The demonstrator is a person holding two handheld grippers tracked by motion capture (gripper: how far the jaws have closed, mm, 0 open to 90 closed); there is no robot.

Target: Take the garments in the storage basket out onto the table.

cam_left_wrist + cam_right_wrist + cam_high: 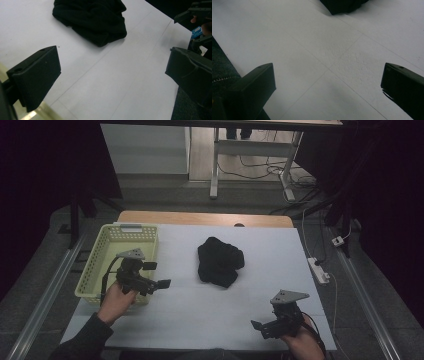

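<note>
Black cloth (220, 261) crumpled at mid-table on white sheet (200, 310), touching neither gripper, left gripper (156, 275) near basket (107, 251) edge, jaws spread wide and empty, right gripper (262, 326) at near right corner, jaws likewise spread, both well apart from cloth.

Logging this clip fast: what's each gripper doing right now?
Left gripper: open, holding nothing, over the table near the basket.
Right gripper: open, holding nothing, short of the black cloth.
</note>
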